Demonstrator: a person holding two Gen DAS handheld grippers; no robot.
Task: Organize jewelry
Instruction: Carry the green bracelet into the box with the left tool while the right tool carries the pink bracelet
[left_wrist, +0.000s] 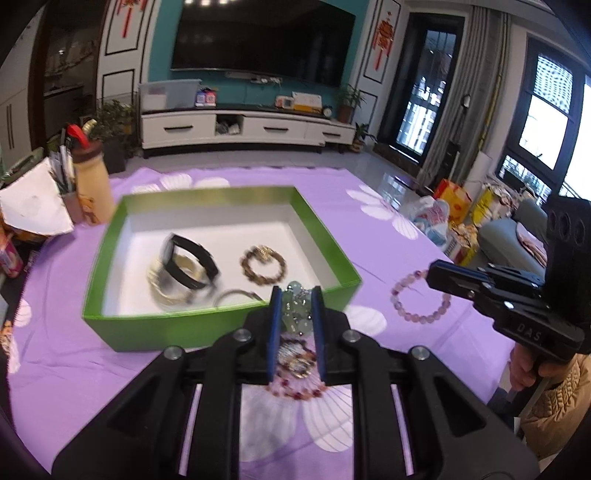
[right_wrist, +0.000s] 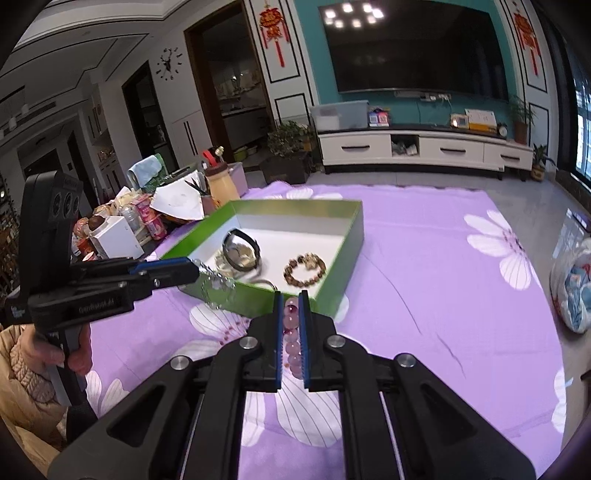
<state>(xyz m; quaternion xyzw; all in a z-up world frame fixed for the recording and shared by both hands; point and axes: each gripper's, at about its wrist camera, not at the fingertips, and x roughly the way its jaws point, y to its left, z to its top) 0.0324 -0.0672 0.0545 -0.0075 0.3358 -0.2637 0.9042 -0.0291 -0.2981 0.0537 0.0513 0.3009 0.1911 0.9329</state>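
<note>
You can read "DAS" embossed on the black body of your right tongs (left_wrist: 439, 275), seen from the left wrist view. From the right wrist view, your left tongs (right_wrist: 188, 267) carry "GenRobot.AI" along the side of the body. Nothing else is legible to you.

On the table (left_wrist: 369, 192) the box (left_wrist: 207, 325) sits at ten o'clock of the left claw (left_wrist: 297, 295), holding a watch (left_wrist: 190, 264) with a bead bracelet (left_wrist: 263, 265) at its three o'clock.
</note>
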